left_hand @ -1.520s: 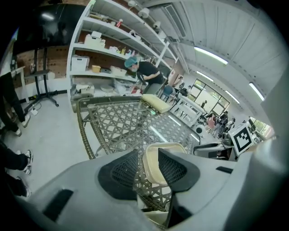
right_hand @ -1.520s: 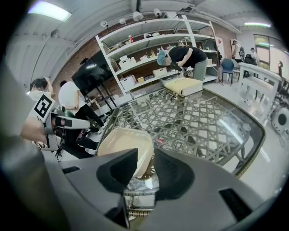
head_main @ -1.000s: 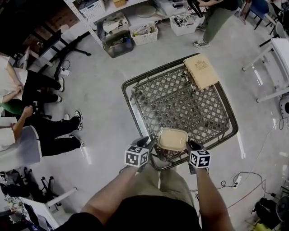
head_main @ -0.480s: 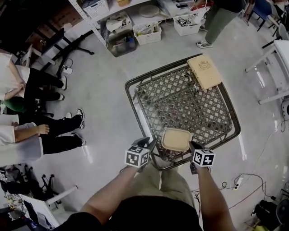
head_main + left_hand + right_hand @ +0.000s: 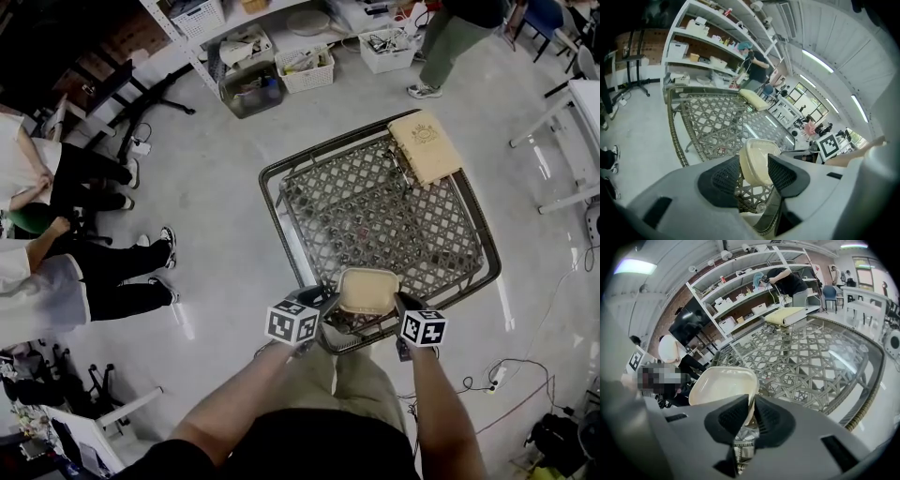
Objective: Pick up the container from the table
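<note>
Cream rectangular plastic container at the near rim of a dark lattice-topped metal table; tan rectangular box at its far corner.

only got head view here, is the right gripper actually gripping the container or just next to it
observer: gripping. The right gripper view shows the right gripper shut on the container, one pad inside its wall and one outside.
operator: and the left one
observer: not clamped. In the left gripper view the left gripper has just been opening; its jaws stand wide with the container's end between the pads.
</note>
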`<state>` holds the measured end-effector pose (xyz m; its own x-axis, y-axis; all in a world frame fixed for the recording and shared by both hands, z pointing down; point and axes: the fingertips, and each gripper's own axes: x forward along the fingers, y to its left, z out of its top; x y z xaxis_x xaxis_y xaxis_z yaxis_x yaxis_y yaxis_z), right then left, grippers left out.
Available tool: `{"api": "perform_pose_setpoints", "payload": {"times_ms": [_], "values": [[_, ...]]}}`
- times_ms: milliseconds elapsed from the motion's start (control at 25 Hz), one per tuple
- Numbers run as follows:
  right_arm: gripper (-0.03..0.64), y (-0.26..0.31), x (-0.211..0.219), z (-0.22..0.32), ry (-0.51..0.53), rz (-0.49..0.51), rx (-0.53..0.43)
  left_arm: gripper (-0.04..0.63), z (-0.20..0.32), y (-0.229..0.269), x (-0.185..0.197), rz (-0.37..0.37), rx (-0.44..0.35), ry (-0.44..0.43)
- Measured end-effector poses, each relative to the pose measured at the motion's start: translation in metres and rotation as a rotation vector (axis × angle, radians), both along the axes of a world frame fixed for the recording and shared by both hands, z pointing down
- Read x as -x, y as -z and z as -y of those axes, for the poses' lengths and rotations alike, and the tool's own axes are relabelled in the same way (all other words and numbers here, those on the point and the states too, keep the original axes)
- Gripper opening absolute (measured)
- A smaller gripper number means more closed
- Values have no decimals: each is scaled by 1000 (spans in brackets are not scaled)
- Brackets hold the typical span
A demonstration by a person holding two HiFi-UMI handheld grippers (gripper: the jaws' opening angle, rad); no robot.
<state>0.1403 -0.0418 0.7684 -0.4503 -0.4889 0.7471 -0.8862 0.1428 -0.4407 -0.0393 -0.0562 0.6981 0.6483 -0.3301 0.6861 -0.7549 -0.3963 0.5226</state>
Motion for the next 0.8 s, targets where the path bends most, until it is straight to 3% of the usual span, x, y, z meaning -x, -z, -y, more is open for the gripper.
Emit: {"api": "perform_pose_setpoints", "payload": {"times_ms": [440, 680, 800], "values": [[40, -1, -2, 0, -1, -18, -14, 169, 2, -19, -27, -21, 59, -30], [40, -2, -1, 1, 13, -23, -18, 169, 8, -27, -28, -53, 98, 23], [40, -1, -2, 0, 11, -25, -19, 106, 7, -29, -27, -23, 97, 20]]}}
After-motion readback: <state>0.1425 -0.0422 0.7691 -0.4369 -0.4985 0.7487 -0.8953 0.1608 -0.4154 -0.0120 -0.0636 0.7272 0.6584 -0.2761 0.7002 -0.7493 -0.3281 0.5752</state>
